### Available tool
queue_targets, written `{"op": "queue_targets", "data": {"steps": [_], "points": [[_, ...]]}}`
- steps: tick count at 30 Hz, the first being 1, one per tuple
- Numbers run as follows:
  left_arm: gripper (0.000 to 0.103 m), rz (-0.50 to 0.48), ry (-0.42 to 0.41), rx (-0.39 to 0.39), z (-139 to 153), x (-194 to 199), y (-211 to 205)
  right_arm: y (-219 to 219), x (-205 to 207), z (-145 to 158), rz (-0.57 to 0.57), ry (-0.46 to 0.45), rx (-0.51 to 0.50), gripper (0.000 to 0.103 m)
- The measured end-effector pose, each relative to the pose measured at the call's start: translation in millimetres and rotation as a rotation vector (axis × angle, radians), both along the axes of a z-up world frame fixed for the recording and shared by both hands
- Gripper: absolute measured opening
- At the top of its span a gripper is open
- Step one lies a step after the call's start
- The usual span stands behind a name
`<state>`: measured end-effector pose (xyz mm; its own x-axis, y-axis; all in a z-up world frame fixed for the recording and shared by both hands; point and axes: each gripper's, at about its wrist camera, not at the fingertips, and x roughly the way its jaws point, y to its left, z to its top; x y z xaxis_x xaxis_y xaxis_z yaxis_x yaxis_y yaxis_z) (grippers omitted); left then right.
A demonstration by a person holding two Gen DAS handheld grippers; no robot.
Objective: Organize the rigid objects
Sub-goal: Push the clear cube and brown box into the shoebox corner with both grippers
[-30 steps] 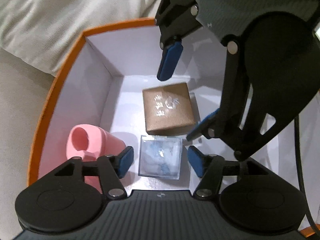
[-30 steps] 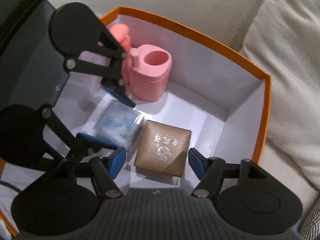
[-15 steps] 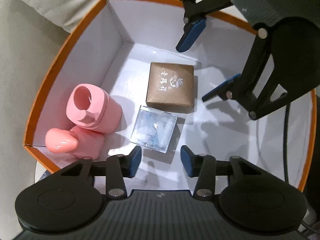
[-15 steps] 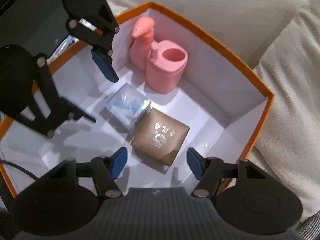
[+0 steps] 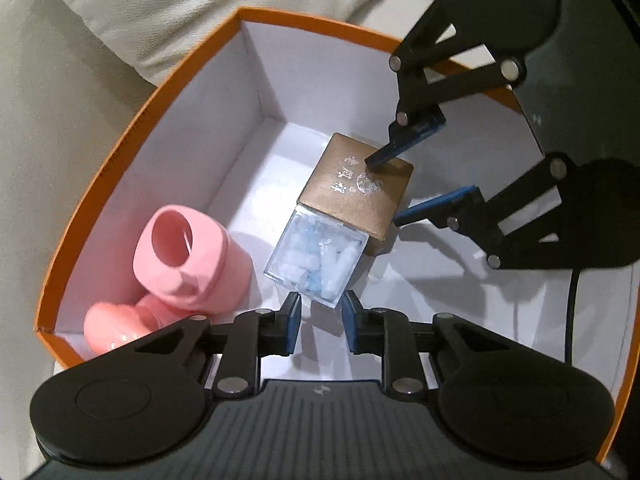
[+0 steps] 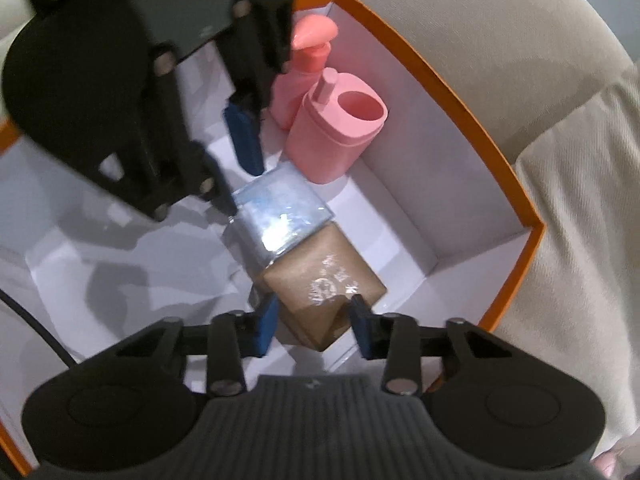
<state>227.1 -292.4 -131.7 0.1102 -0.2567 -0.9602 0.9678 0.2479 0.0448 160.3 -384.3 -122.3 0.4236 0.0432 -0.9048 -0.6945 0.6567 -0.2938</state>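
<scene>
Seen from the left wrist, leftmost: pale beige ribbed fabric cushions [image 5: 72, 128], bearing an open cardboard box with orange rim and white inside [image 5: 132, 128].

Inside, against the box's left wall: a pink plastic pump bottle [image 5: 108, 326] lying low in the near corner, touching a pink plastic cylindrical holder with a round opening [image 5: 188, 256].

Just right of those, on the white floor: a clear plastic cube box with white and blue contents [image 5: 316, 260]. Butted edge to edge against a brown square cardboard box with silver print on its lid [image 5: 356, 192], which lies farther in and to the right.

At the bottom middle: the left gripper [image 5: 316, 320], pointing steeply down. Jaws closing, blue pads only a narrow gap apart, with the near corner of the clear cube box level with that gap. Cannot tell whether the pads touch it; no firm pinch visible.

Further right: the right gripper [image 6: 315, 312], reaching in from the upper right, also pointing down. Jaws closing, one blue finger over the brown box's lid, the other beside its right edge, a corner of that box between them. Contact with the pads not clear.
</scene>
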Motion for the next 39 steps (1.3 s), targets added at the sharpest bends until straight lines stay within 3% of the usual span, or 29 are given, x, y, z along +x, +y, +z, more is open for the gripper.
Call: {"op": "queue_targets", "data": {"steps": [6,16,26,30,36,39], "points": [[0.021,0.077,0.003,-0.042,0.5,15.3,-10.5,-4.8,13.2,-0.9,0.038,-0.037,-0.044,0.028],[0.021,0.340,0.087,-0.087,-0.6,33.5,-7.2,-8.5,18.6,-5.9,0.126,-0.090,-0.105,0.022],[0.015,0.502,0.035,-0.047,4.8,26.7,4.6,-2.2,21.8,-2.9,0.102,-0.119,-0.119,0.023],[0.015,0.520,0.042,-0.040,7.3,26.0,-0.1,-3.1,12.2,8.8,0.077,-0.113,-0.077,0.023],[0.018,0.431,0.059,-0.047,23.4,22.4,3.6,-8.7,5.9,25.2,0.016,-0.057,0.055,0.022],[0.018,0.401,0.083,-0.044,36.1,17.9,17.6,-10.3,5.7,27.8,-0.042,0.002,0.139,0.014]]}}
